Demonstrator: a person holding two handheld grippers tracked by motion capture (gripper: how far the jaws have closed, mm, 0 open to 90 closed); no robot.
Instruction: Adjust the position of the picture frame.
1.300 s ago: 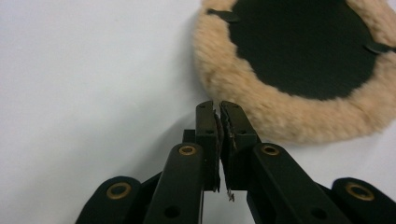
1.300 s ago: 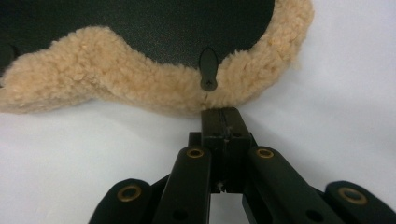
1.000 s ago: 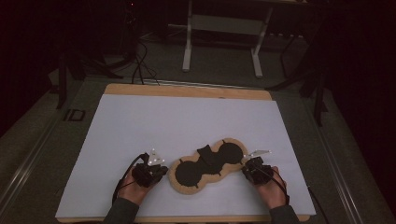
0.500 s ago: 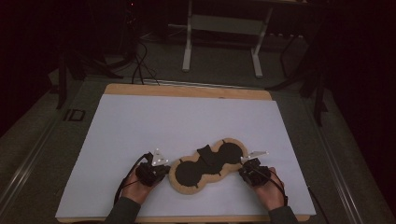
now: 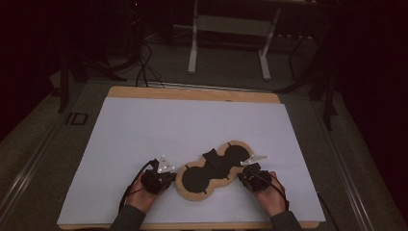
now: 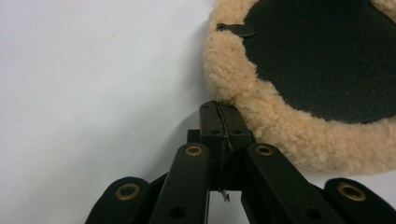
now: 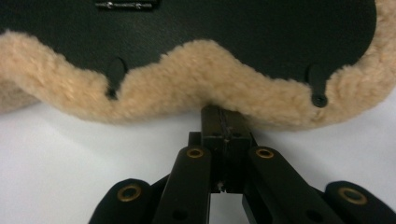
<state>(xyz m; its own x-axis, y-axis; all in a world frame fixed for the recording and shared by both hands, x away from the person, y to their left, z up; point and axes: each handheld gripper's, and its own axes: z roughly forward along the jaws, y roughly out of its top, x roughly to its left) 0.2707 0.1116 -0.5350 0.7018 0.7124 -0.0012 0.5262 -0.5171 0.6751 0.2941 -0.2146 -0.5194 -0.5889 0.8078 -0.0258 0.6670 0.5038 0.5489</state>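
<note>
The left gripper (image 6: 223, 108) has its two black jaws pressed fully together, and a thin edge of the fleece border seems to be pinched between the tips, where the tan pile meets them. A dark thread or seam runs down the line where the jaws meet. The right gripper (image 7: 225, 112) is closed in the same way, its tips going into the wavy fleece edge at the other side of the pad; how much fleece it really holds I cannot tell, because the pile covers the tips.

The thing between them is a saddle pad (image 5: 211, 169), shaped like two rounded lobes joined in a narrow middle, with a black inner face and a tan fleece border (image 6: 280, 135) all around. In the right gripper view, two small black straps (image 7: 319, 86) cross the fleece, and a metal piece (image 7: 124, 5) lies on the black face near the top.

In the high view, the left gripper (image 5: 169, 179) is at the pad's near-left lobe and the right gripper (image 5: 242, 177) is at its right edge, each one held by a hand (image 5: 272, 195) coming from the bottom. The pad lies flat on a white sheet (image 5: 192, 130), in its near half, a little right of the centre. The sheet covers a wooden board (image 5: 192, 94), whose far edge stays bare.
</note>
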